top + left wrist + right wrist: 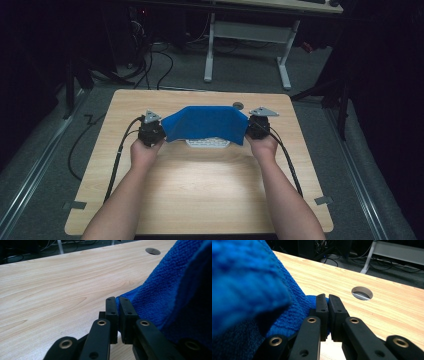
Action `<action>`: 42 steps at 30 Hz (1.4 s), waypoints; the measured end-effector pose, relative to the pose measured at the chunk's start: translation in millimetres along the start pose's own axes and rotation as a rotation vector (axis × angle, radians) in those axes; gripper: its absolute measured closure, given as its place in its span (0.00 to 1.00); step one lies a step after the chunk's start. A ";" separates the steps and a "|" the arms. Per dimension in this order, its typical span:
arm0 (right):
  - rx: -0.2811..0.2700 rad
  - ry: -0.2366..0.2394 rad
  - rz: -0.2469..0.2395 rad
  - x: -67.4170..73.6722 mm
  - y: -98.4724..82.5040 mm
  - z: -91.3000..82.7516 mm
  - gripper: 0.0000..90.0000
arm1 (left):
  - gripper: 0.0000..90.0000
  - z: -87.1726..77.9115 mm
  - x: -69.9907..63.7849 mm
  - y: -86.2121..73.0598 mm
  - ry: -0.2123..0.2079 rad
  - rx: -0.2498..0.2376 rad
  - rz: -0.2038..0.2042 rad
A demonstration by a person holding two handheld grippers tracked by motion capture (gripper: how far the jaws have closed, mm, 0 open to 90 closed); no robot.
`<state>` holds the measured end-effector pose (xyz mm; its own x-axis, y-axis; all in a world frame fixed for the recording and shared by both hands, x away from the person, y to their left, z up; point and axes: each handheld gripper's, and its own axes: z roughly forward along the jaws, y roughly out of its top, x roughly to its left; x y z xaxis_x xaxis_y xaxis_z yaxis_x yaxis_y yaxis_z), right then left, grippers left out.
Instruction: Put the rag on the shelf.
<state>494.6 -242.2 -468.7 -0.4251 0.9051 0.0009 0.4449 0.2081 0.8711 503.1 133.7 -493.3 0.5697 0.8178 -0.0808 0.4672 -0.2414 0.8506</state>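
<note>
A blue terry cloth (206, 123) hangs stretched between my two grippers just above the wooden table (200, 190). My left gripper (161, 133) is shut on the cloth's left corner. In the left gripper view the jaws (117, 301) pinch the edge of the cloth (172, 287), which rises to the right. My right gripper (248, 131) is shut on the right corner. In the right gripper view its jaws (327, 298) clamp the cloth (249, 287), which bulks up at the left. A hand holds each gripper from behind.
Under the cloth's lower edge lies a white object with a dotted pattern (207, 143), partly hidden. A round cable hole (238, 105) sits near the table's far edge. Beyond the table stand a white desk frame (247, 35) and floor cables.
</note>
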 end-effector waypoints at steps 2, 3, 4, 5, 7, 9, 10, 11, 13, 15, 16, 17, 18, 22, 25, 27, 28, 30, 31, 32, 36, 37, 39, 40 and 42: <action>-0.001 -0.006 0.001 -0.9 0.6 -1.2 0.95 | 0.91 -1.2 -0.6 0.4 -0.002 -0.006 -0.008; 0.000 -0.008 0.000 -1.9 0.8 -2.0 0.94 | 0.89 -1.9 -0.9 0.5 -0.001 -0.004 -0.007; 0.003 -0.007 0.007 -2.8 0.9 -2.8 0.92 | 0.87 -2.4 -0.7 0.6 0.004 0.001 -0.007; 0.006 -0.006 0.007 -4.1 0.6 -3.5 0.89 | 0.85 -3.2 0.0 0.6 0.007 0.005 -0.011; 0.016 -0.019 0.004 -6.0 -0.4 -5.7 0.87 | 0.78 -5.1 2.2 -0.2 0.011 -0.002 -0.029; 0.019 -0.032 0.009 -8.5 -2.2 -8.4 0.84 | 0.74 -8.3 5.3 -1.4 0.011 -0.009 -0.047; 0.014 -0.039 0.011 -10.3 -3.3 -10.2 0.84 | 0.73 -9.7 6.6 -1.8 0.017 -0.004 -0.052; 0.010 -0.048 0.020 -12.1 -4.4 -12.3 0.83 | 0.72 -11.5 8.0 -2.8 0.021 -0.012 -0.056; 0.010 -0.051 0.036 -16.9 -6.4 -15.7 0.83 | 0.71 -15.2 11.2 -4.4 0.020 -0.024 -0.074; 0.013 -0.059 0.040 -21.0 -7.9 -18.8 0.83 | 0.68 -17.0 12.5 -5.2 0.021 -0.029 -0.081; 0.014 -0.061 0.042 -22.3 -8.3 -20.4 0.83 | 0.68 -20.1 14.0 -6.7 0.027 -0.039 -0.087; 0.015 -0.064 0.035 -23.5 -8.3 -21.9 0.83 | 0.67 -21.6 14.6 -7.2 0.031 -0.041 -0.086; 0.013 -0.067 0.037 -23.6 -8.1 -23.3 0.83 | 0.66 -22.9 14.8 -7.6 0.034 -0.042 -0.086; 0.000 -0.056 0.039 -22.8 -6.2 -28.9 0.82 | 0.64 -25.8 14.1 -8.0 0.075 -0.023 -0.051; -0.002 -0.056 0.029 -21.6 -5.5 -32.4 0.81 | 0.64 -29.0 15.4 -9.2 0.085 -0.031 -0.056; -0.004 -0.052 0.023 -21.8 -5.6 -34.7 0.79 | 0.63 -31.7 15.4 -10.2 0.090 -0.035 -0.060; -0.004 -0.044 0.024 -21.9 -5.9 -35.9 0.78 | 0.62 -33.2 14.9 -10.6 0.100 -0.034 -0.052; -0.012 -0.049 0.016 -21.4 -7.1 -39.1 0.76 | 0.61 -36.0 13.6 -12.1 0.109 -0.041 -0.044; -0.012 -0.049 0.016 -21.4 -7.1 -39.1 0.76 | 0.60 -36.0 13.6 -12.1 0.109 -0.041 -0.044; -0.032 -0.060 0.016 -21.7 -9.8 -43.7 0.73 | 0.60 -39.1 11.9 -14.2 0.120 -0.038 -0.028; -0.009 -0.066 0.009 -22.0 -15.1 -52.8 0.68 | 0.58 -44.4 8.8 -17.6 0.127 -0.028 -0.006; -0.009 -0.066 0.009 -22.0 -15.1 -52.8 0.68 | 0.58 -46.9 8.0 -19.1 0.127 -0.034 -0.008; -0.024 -0.081 -0.004 -20.8 -19.9 -63.4 0.63 | 0.57 -52.4 7.4 -22.8 0.121 -0.037 -0.019; -0.021 -0.084 -0.006 -20.1 -21.2 -66.5 0.61 | 0.56 -58.2 5.5 -27.8 0.118 -0.036 -0.021; -0.048 -0.088 -0.017 -16.9 -26.9 -75.4 0.58 | 0.56 -65.4 0.4 -36.6 0.110 -0.034 -0.017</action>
<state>430.4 -291.1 -455.1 -0.3602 0.9312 -0.0558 0.3993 0.2079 0.8929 441.9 177.1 -490.5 0.4832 0.8746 -0.0396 0.4522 -0.2106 0.8667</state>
